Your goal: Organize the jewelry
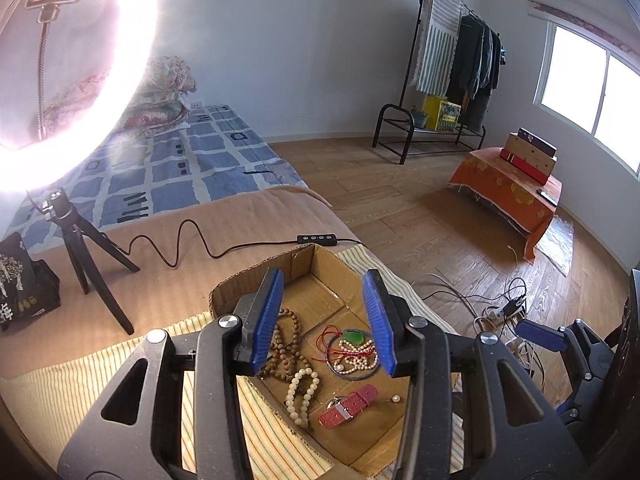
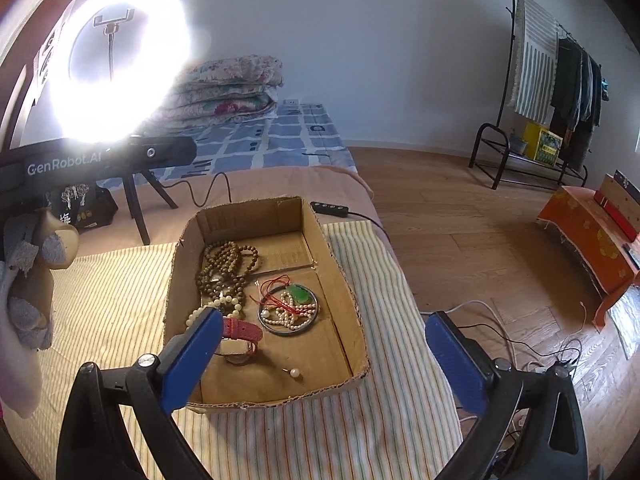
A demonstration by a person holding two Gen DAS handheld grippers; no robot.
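Observation:
An open cardboard box (image 2: pixel 344 280) (image 1: pixel 224 284) sits on a striped cloth. Inside lie brown wooden beads (image 2: pixel 224 268) (image 1: pixel 286 344), a cream bead bracelet (image 1: pixel 302 394) (image 2: pixel 218 305), a red watch strap (image 1: pixel 348 404) (image 2: pixel 242 330), a metal bangle (image 2: pixel 289 311) holding small pearls and a green pendant (image 2: pixel 299 294) (image 1: pixel 353 337) on red cord, and a single pearl pin (image 2: pixel 295 373) (image 1: pixel 396 399). My left gripper (image 1: pixel 324 320) is open and empty above the box. My right gripper (image 2: pixel 324 356) is open and empty at the box's near edge.
A lit ring light (image 1: pixel 80 60) on a black tripod (image 1: pixel 88 256) stands left of the box, its cable and remote (image 1: pixel 317 239) behind it. A black bag (image 1: pixel 24 280) is far left. Cables (image 1: pixel 504 308) lie on the wooden floor at right.

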